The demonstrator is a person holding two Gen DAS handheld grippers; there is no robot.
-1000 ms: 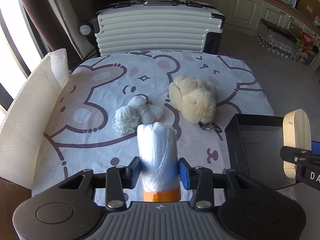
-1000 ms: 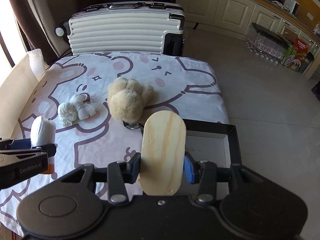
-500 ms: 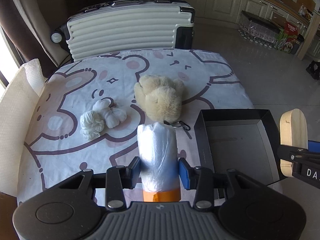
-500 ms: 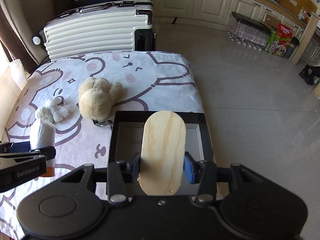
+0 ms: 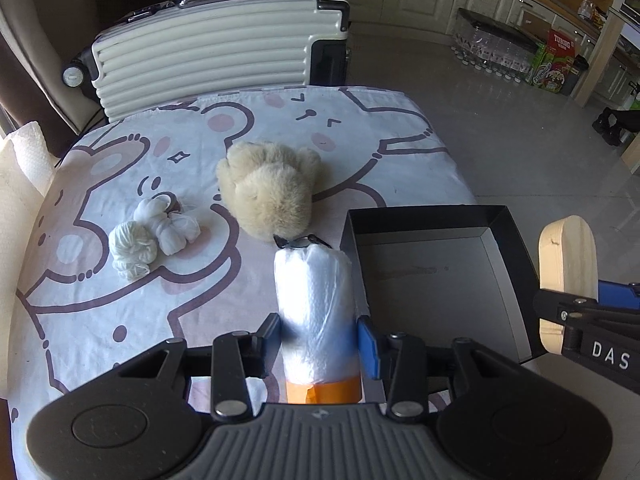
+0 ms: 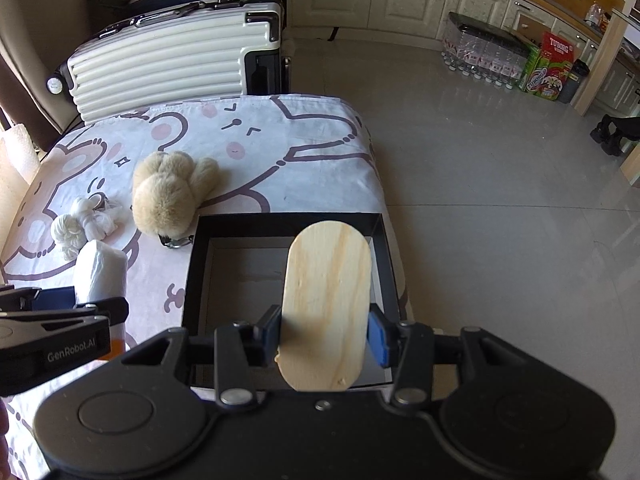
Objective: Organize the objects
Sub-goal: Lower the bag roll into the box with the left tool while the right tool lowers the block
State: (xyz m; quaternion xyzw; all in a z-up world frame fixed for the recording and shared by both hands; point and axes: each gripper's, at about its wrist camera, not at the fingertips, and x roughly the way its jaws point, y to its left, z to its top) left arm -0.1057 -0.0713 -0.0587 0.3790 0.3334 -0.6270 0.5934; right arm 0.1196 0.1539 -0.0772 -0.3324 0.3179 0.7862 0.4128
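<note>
A fluffy beige plush toy [image 5: 272, 196] and white knotted cloth bundle [image 5: 154, 238] lie on the cartoon-bear sheet [image 5: 120, 320] beside the open black box [image 6: 192, 264]. Left gripper [image 5: 318, 338] clamps a white plastic-bag roll [image 5: 314, 304]; right gripper [image 6: 324, 330] clamps an oval pale wooden board [image 6: 326, 304] above the box.

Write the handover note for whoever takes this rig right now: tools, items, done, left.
Left tool: shut on the plastic bag roll, beside the black tray.
Right tool: shut on the wooden board, held over the tray.
On the cloth: plush toy, white yarn bundle.
Done: two items picked up; tray empty.
Left: put both in, then toy and yarn.
</note>
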